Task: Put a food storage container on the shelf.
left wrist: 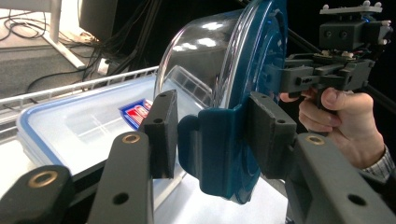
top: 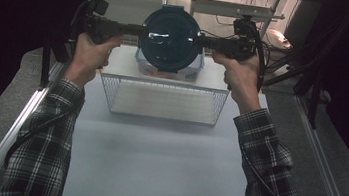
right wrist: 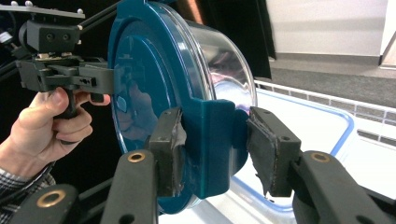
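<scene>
In the high view, a round bowl [top: 171, 37] with a dark blue lid sits in the upper middle of the frame, held up on edge between the two grippers with the lid facing the camera. The left gripper [top: 138, 29] grips its left side tab and the right gripper [top: 203, 40] its right side tab. Just below the bowl lies a clear box [top: 193, 73] with a blue-rimmed lid, and below that stands a white wire basket [top: 163, 100] on the white table [top: 154, 166].

In the left gripper view, the blue tab of the lid fills the lower middle, pinched between the two black pads [left wrist: 161, 133], the jaws partly closed on it. The clear dome of the bowl rises at the upper middle; the other hand [left wrist: 348, 121] holds its gripper at the right.

In the right gripper view, the lid's other tab sits at the lower middle, clamped between the worn pads [right wrist: 271, 149], the jaws partly closed. The clear box lies at the right.
</scene>
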Action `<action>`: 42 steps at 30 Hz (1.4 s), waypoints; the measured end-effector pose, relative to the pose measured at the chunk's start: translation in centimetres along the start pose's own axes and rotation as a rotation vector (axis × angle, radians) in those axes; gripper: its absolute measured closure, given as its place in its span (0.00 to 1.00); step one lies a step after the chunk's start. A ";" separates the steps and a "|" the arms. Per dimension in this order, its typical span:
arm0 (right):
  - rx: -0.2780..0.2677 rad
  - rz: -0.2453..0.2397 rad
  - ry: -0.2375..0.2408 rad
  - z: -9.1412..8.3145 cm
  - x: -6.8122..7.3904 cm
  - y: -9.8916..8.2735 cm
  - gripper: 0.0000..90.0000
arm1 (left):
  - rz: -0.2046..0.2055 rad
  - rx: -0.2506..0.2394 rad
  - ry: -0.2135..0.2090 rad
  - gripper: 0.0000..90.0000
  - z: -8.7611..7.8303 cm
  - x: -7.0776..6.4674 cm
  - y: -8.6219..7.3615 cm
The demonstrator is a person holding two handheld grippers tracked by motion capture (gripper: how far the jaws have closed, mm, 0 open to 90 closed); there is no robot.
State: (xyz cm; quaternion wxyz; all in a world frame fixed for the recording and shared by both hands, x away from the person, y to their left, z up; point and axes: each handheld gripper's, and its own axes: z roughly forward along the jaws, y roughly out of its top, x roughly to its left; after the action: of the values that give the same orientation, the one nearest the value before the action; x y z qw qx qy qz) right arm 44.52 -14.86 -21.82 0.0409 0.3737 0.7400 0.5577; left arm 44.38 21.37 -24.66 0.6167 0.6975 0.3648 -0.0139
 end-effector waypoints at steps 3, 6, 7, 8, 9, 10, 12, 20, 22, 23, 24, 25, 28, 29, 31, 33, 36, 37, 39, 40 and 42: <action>0.006 0.005 -0.008 0.5 -0.5 0.2 0.62 | -0.002 -0.009 0.006 0.62 0.4 0.6 -0.1; 0.012 0.008 -0.012 0.9 -1.2 0.2 0.62 | -0.010 -0.008 0.017 0.62 0.9 1.1 -0.1; 0.012 0.012 -0.012 1.0 -1.4 0.2 0.62 | -0.010 -0.009 0.021 0.62 1.0 1.2 -0.1; 0.013 0.017 -0.012 1.2 -1.6 0.2 0.62 | -0.011 -0.010 0.025 0.62 1.0 1.4 -0.1; 0.013 0.018 -0.014 1.3 -1.7 0.2 0.62 | -0.008 -0.009 0.031 0.62 1.1 1.5 -0.1; 0.017 0.018 -0.017 1.5 -1.8 0.2 0.62 | -0.010 -0.016 0.032 0.62 1.1 1.6 -0.1; 0.012 0.028 -0.013 1.7 -2.1 0.3 0.62 | -0.006 -0.026 0.037 0.62 1.2 1.7 0.0; 0.006 0.007 -0.013 2.2 -2.4 0.7 0.60 | 0.043 -0.022 0.104 0.60 1.4 1.6 0.0; 0.004 0.001 -0.014 2.2 -2.4 0.7 0.59 | 0.047 -0.017 0.120 0.59 1.5 1.7 -0.2; 0.002 -0.001 -0.014 2.3 -2.4 0.8 0.58 | 0.055 -0.008 0.131 0.60 1.6 1.8 -0.3; 0.002 -0.005 -0.016 2.4 -2.4 0.8 0.55 | 0.059 0.006 0.163 0.60 1.9 1.8 -0.4; 0.003 0.000 -0.025 2.6 -2.3 0.8 0.54 | 0.054 0.013 0.166 0.59 2.0 1.9 -0.6; 0.015 -0.014 -0.114 3.0 -2.4 0.9 0.53 | 0.025 -0.036 0.122 0.62 2.2 2.1 -0.7; 0.032 -0.018 -0.159 3.0 -2.6 0.9 0.59 | 0.029 -0.033 0.109 0.64 2.3 2.1 -0.6; 0.023 -0.031 -0.153 3.0 -3.1 0.7 0.63 | 0.048 -0.020 0.140 0.64 2.5 1.8 -0.4; 0.016 -0.040 -0.165 3.0 -3.0 0.6 0.64 | 0.048 -0.019 0.151 0.63 2.5 1.6 -0.4; 0.009 -0.077 -0.203 3.1 -2.4 0.6 0.65 | 0.043 -0.028 0.155 0.63 2.5 1.5 -0.6; 0.006 -0.091 -0.215 3.0 -2.2 0.5 0.65 | 0.042 -0.032 0.160 0.62 2.4 1.4 -0.7; -0.008 -0.106 -0.233 2.6 -1.8 0.4 0.66 | 0.045 -0.032 0.167 0.61 2.3 1.3 -0.8; -0.010 -0.105 -0.233 2.3 -1.7 0.3 0.69 | 0.045 -0.032 0.169 0.61 2.3 1.3 -0.8; -0.017 -0.085 -0.185 1.6 -1.4 -0.1 0.74 | 0.043 -0.033 0.174 0.60 2.2 1.0 -0.9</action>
State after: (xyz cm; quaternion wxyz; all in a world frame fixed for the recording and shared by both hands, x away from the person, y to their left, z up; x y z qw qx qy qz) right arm 46.22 -14.46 -23.02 0.1360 0.3914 0.7434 0.5250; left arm 45.58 19.95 -26.43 0.5941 0.6935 0.4022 0.0660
